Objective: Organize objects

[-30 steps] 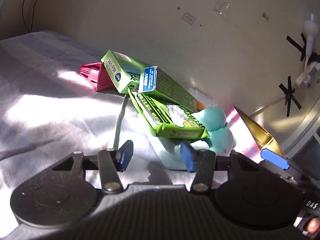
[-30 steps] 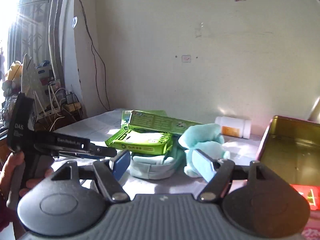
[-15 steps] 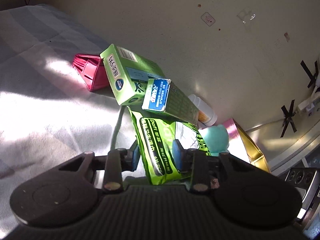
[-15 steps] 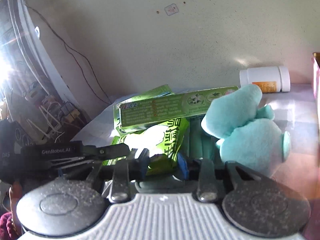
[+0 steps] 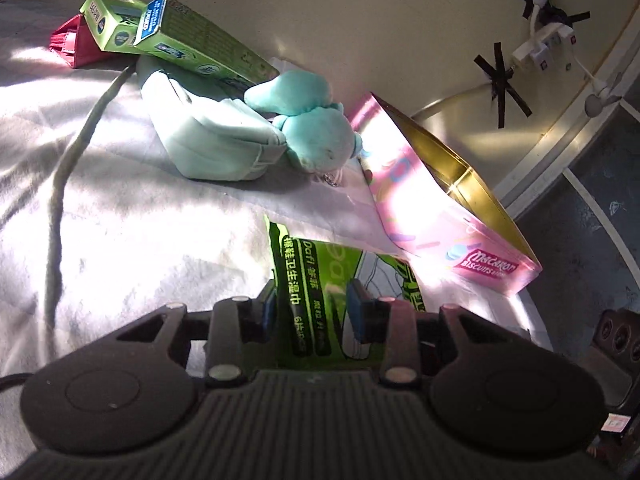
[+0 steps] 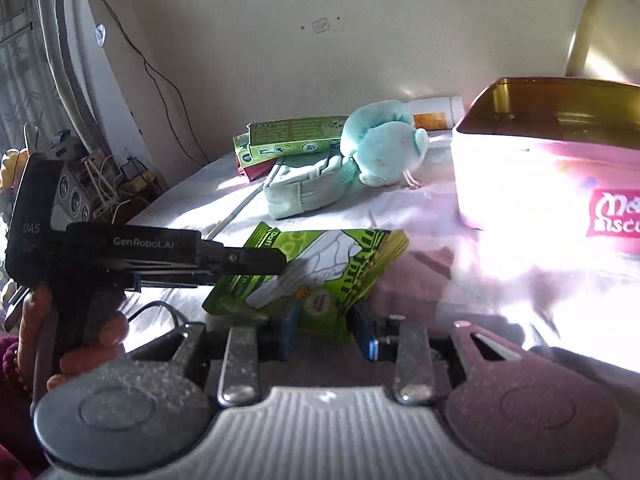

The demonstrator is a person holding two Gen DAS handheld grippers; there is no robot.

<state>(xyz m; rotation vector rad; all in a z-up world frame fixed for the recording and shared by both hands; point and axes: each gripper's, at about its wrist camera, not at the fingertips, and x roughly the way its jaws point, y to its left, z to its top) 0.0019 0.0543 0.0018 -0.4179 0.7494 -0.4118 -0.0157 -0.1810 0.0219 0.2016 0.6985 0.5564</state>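
A green wet-wipes pack [image 5: 316,276] hangs just above the white cloth, held from both ends. My left gripper [image 5: 312,306] is shut on its near edge, blue pads pressing both faces. In the right wrist view the same pack [image 6: 332,256] sags between my right gripper [image 6: 326,330], shut on its lower edge, and my left gripper [image 6: 280,262], which comes in from the left. A pink biscuit tin [image 5: 432,216] with a gold inside stands open just right of the pack.
Farther back lie a pale teal pouch [image 5: 216,144], a teal plush toy [image 5: 316,128], two green boxes [image 5: 200,44], a red wallet [image 5: 68,42] and a white bottle [image 6: 436,114]. A grey strap [image 5: 72,152] trails over the cloth. A hand [image 6: 92,328] holds the left gripper.
Both grippers went from open to shut on the wipes pack. The pack has come off the pouch and moved toward the near side, beside the tin.
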